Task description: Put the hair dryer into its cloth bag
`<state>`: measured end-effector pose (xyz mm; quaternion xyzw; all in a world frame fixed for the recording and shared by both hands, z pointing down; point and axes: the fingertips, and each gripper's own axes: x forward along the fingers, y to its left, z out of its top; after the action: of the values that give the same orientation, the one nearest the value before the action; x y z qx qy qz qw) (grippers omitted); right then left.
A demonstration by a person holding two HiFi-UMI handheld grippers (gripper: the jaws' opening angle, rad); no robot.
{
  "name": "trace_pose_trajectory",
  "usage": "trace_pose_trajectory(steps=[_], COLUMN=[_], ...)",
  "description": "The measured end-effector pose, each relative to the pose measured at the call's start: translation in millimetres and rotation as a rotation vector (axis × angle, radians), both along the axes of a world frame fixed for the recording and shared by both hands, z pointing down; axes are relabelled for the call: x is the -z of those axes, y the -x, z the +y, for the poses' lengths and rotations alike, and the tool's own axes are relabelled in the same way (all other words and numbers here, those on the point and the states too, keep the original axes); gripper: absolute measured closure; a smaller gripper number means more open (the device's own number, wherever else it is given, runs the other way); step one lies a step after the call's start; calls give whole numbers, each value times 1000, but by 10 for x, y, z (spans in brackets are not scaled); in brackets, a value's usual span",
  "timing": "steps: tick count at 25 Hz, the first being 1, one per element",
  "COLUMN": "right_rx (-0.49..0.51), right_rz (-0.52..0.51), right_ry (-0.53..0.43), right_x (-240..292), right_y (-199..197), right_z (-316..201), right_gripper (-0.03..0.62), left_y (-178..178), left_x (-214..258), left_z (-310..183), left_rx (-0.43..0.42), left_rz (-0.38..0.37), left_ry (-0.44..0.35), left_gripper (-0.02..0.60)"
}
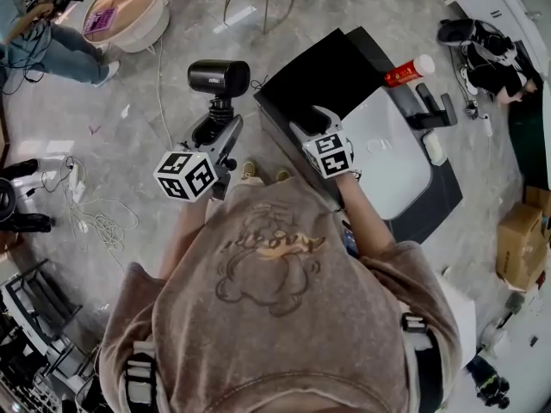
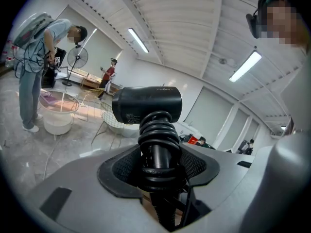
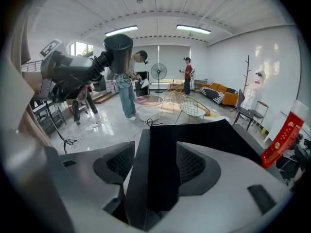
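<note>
— Head view: where's the dryer?
— My left hand-held gripper (image 1: 215, 132) has the hair dryer (image 1: 219, 77) by its handle, out over the floor, well apart from the cloth bag (image 1: 331, 71) lying flat on the table (image 1: 435, 213). My right hand-held gripper (image 1: 312, 123) sits at the bag's near edge.
— Left gripper view?
— Clenched on the handle, over the cord (image 2: 156, 130) coiled round it. I judge those coils could roll under the pads and let the dryer twist.
— Right gripper view?
— Jaws spread wide, the bag's edge between them, unpinched. If I close on both layers I'll seal the mouth. Too shallow a bite and the cloth slips free once the dryer pushes in.
</note>
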<state>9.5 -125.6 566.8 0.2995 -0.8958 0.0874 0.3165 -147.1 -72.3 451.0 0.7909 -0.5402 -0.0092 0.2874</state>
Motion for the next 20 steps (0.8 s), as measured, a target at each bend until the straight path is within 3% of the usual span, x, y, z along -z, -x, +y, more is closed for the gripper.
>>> trace_pose_trajectory(steps=[13,20], right_rx=[143,168], right_rz=[214,252], right_ry=[75,104], right_x=[-706,-783], right_y=[115,144], right_z=[-57,-53], right_gripper=[420,499], left_y=[174,262], left_x=[-97,-109], left_z=[92,117], left_rx=[69,101], left_rz=[4,5], left_ry=[28,36], left_gripper=[336,336])
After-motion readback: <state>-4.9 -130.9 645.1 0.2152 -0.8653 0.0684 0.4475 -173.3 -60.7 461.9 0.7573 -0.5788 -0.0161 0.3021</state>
